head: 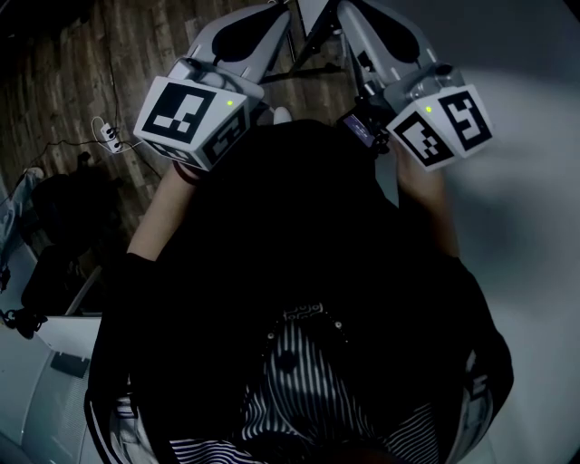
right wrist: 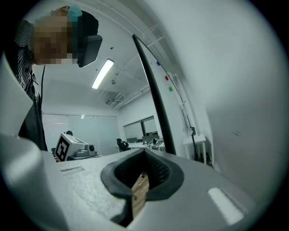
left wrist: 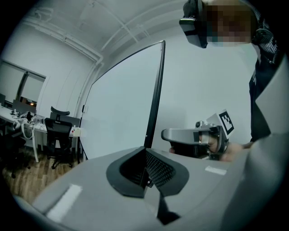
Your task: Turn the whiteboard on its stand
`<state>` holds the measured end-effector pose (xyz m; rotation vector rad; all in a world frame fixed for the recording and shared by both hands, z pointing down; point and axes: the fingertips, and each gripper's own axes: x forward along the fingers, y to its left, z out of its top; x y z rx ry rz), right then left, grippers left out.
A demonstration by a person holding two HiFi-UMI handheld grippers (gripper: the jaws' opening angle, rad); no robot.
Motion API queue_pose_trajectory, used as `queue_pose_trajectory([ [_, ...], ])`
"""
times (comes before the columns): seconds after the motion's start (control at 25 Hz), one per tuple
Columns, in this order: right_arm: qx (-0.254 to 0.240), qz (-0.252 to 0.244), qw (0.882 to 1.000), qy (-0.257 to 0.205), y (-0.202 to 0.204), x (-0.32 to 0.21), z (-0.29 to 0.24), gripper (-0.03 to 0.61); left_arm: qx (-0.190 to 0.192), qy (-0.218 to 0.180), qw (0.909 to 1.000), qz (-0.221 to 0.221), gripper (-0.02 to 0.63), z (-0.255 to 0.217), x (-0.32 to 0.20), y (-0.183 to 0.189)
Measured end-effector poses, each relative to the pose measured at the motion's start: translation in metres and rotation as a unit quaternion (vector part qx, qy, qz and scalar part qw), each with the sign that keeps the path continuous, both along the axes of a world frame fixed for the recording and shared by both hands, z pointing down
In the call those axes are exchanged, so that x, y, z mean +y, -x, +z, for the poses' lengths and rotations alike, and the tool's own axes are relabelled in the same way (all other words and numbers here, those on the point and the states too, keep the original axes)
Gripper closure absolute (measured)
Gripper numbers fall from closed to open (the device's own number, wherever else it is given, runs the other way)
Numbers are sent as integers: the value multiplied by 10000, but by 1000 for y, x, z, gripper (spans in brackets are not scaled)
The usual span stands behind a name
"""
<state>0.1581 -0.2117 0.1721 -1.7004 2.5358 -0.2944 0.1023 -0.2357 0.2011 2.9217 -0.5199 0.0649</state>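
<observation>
- White with a thin black frame, the whiteboard stands upright just in front of the person. In the head view its pale face fills the right side, and in the right gripper view it takes up the right half.
- The black frame edge runs straight down into the tips of the left gripper, whose jaws are drawn together on it.
- The right gripper has its jaws closed, with only a thin slit between them showing wood-coloured floor. The frame edge rises just beside its right jaw, and I cannot tell whether they touch.
- In the head view both grippers are raised side by side, the left gripper beside the right gripper, each with its marker cube facing the camera.
- Dark stand legs show between the two grippers at the top of the head view.
- A hand holds the right gripper, seen from the left gripper view.
- Further out are a wooden floor with a power strip, a black office chair and a ceiling light.
</observation>
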Motion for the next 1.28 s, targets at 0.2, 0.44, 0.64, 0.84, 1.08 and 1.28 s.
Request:
queue_pose_trajectory([
  [0.2,100,210,9997,-38,-7,5,8,577,-35,42,10000,-2,611,8,6,-5],
  [0.44,76,511,9986,-96,-10,-6,3,575,-42,-5,10000,49,611,1,-5,-3],
  [0.64,66,695,9975,-73,-25,13,5,552,-15,64,9998,163,611,6,13,-15],
  [0.84,-10,801,9967,-148,-30,16,-1,516,-21,64,9999,147,611,6,13,-20],
  [1.08,73,926,9953,-280,-30,6,-4,430,-57,86,9999,42,611,10,7,-11],
  [1.28,327,1013,9936,-365,-29,-12,-13,367,-32,113,9999,-105,611,6,-4,-4],
])
